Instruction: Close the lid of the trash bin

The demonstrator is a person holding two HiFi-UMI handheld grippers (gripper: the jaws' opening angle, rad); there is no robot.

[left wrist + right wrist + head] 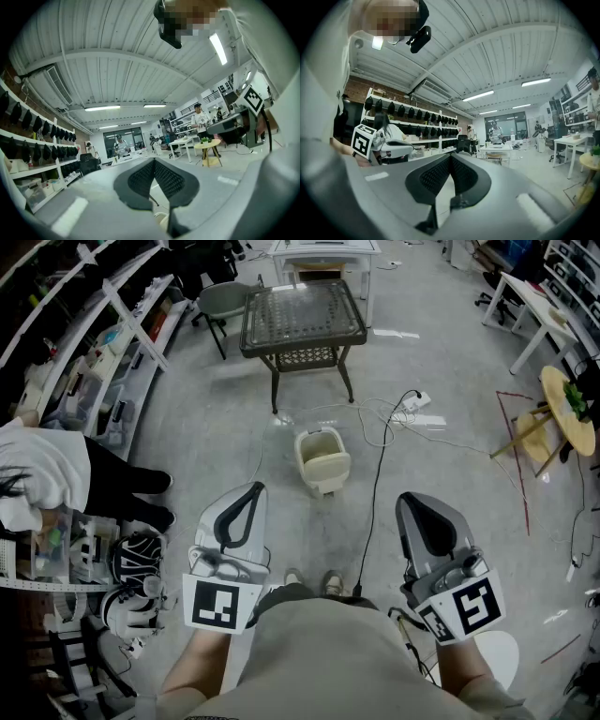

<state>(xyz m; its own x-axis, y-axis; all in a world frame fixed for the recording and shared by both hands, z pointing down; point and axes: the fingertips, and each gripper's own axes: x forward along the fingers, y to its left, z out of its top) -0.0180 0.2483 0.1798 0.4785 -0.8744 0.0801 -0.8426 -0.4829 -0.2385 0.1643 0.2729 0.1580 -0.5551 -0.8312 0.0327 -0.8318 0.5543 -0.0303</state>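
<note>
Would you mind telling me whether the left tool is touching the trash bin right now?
Apart. The head view shows bare floor between the left tool and the trash bin.

Head view looks steeply down — both gripper views tilt upward, sharing the ceiling (117, 56).

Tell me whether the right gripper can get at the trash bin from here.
Probably, with a step and a bend. The right gripper, jaws shut and empty, hangs well above the floor; the trash bin stands there ahead of it, with only a black cable lying beside it.
</note>
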